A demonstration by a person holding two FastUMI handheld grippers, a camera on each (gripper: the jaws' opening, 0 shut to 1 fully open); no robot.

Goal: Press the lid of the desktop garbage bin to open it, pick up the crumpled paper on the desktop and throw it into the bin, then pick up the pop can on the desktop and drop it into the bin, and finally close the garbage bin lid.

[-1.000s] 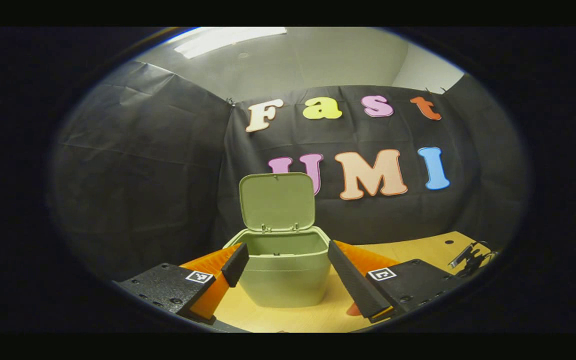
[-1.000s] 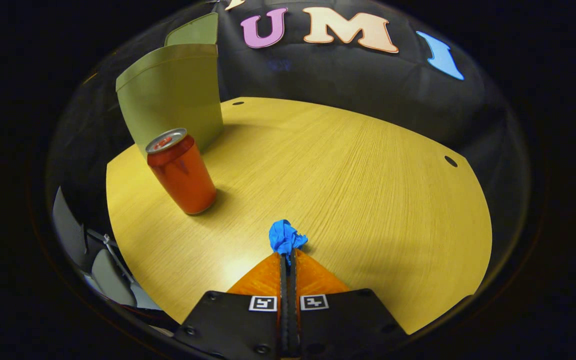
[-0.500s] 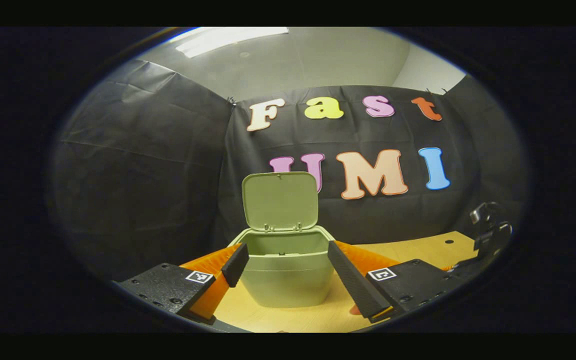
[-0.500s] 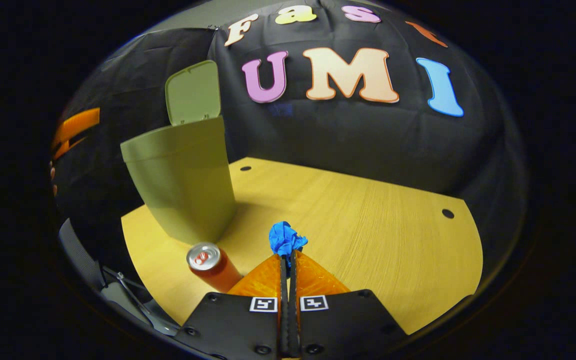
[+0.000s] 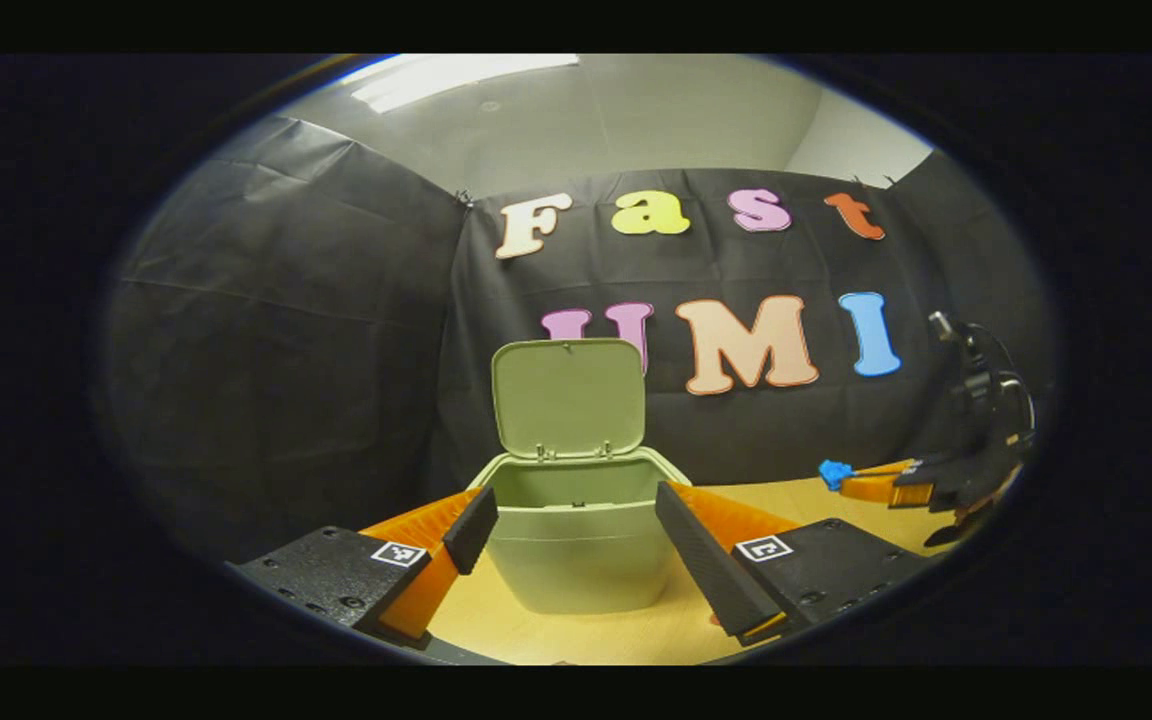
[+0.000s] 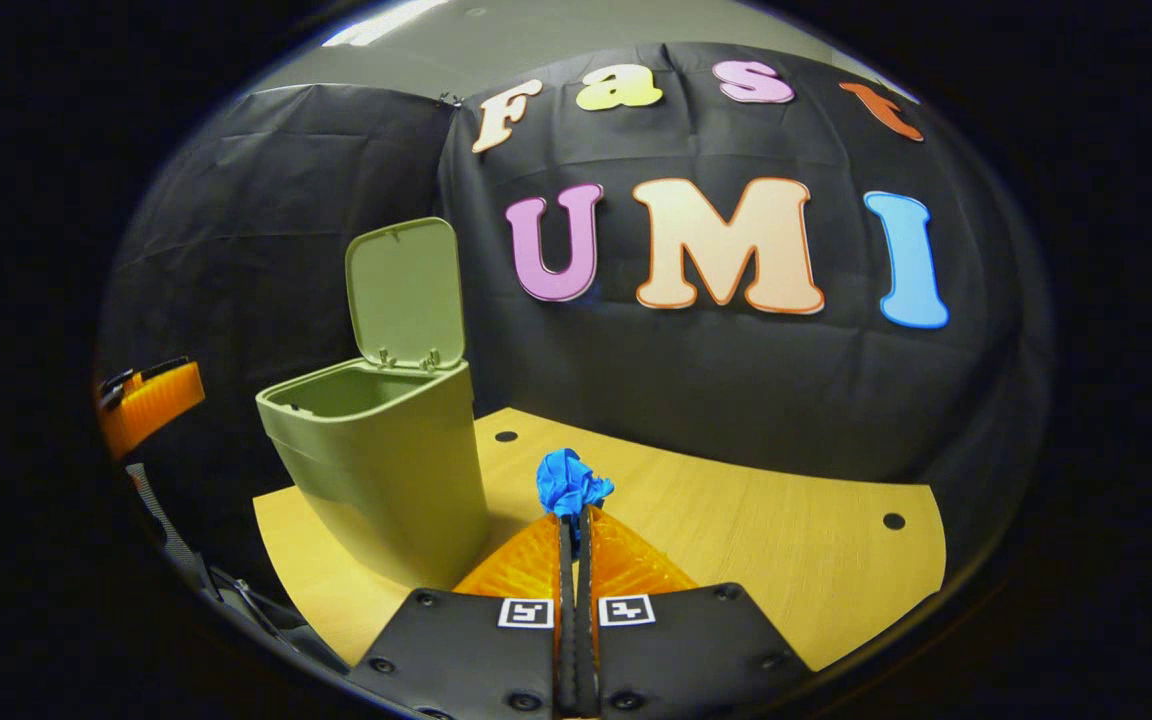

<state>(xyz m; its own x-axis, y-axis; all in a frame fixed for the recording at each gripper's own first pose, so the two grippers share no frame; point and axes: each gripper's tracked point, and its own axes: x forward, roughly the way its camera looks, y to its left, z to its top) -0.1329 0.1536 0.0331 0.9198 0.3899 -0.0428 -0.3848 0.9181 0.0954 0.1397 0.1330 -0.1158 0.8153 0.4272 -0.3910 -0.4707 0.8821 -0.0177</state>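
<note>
The green desktop bin (image 5: 574, 545) stands on the wooden table with its lid (image 5: 568, 397) raised upright at the back. My left gripper (image 5: 576, 535) is open, its fingers on either side of the bin's front, apart from it. My right gripper (image 6: 573, 515) is shut on a crumpled blue paper (image 6: 569, 483), held above the table to the right of the bin (image 6: 386, 460) and its lid (image 6: 406, 293). In the left gripper view the blue paper (image 5: 833, 472) and the right gripper (image 5: 861, 482) show at the far right, level with the bin's rim.
The wooden table (image 6: 766, 560) has small round holes near its back edge (image 6: 893, 521). Black cloth walls close the booth behind and to the left. Part of the left gripper (image 6: 148, 400) shows at the left edge of the right gripper view.
My right gripper has lifted the blue paper off the table and risen to about bin-rim height. The pop can has dropped out of its view. The left gripper has barely moved.
</note>
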